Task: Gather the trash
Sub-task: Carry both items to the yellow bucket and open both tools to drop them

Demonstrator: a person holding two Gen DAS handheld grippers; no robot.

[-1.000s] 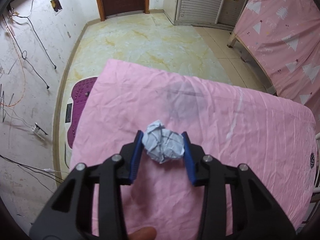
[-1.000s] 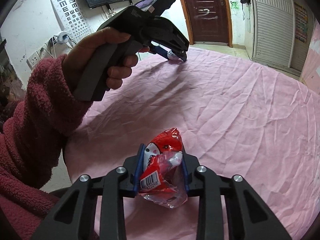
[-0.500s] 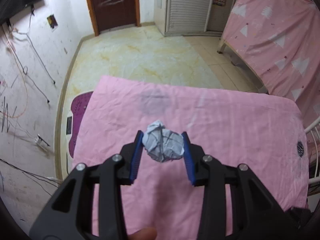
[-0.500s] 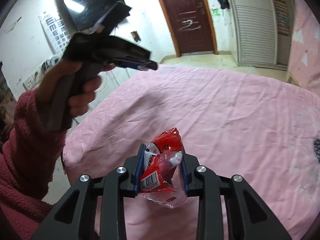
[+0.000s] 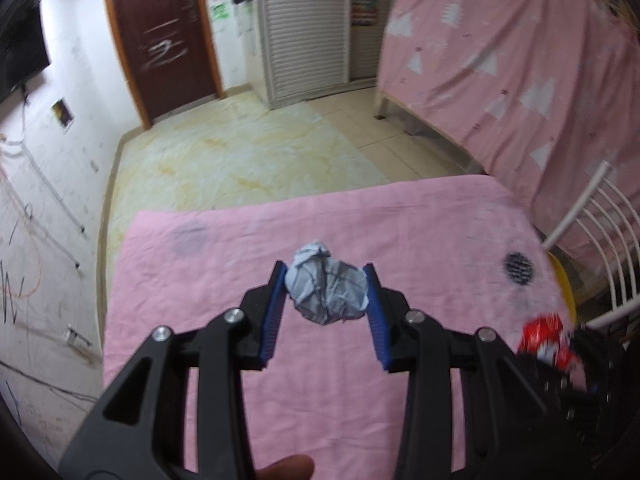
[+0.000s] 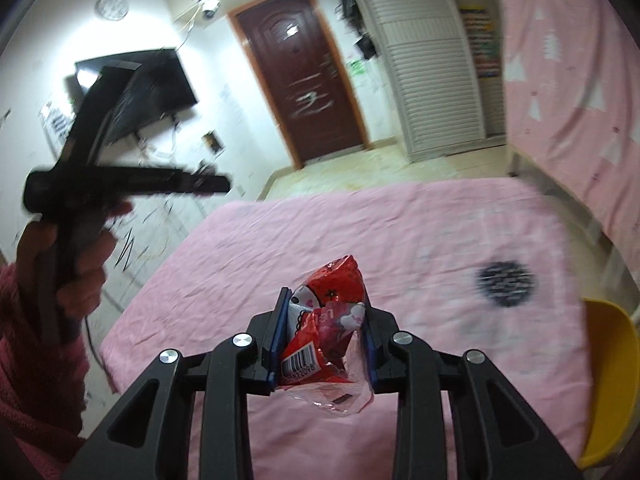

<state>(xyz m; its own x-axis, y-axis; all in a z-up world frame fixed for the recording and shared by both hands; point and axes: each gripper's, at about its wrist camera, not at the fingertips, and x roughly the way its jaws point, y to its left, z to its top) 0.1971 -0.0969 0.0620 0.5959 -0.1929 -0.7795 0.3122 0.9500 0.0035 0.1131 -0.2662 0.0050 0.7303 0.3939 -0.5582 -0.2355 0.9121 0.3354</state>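
My left gripper is shut on a crumpled white paper ball and holds it in the air above the pink-covered table. My right gripper is shut on a red snack wrapper with a barcode, also held above the table. The wrapper shows blurred at the lower right of the left wrist view. The left gripper's body shows at the left of the right wrist view, held by a hand in a red sleeve.
A round black mark lies on the cloth at the right. A yellow chair seat with a white metal back stands by the table's right edge. A pink-covered bed, a door and bare floor lie beyond.
Both grippers have risen and turned right with their loads still held. The views now show more of the room, the chair and the black mark.
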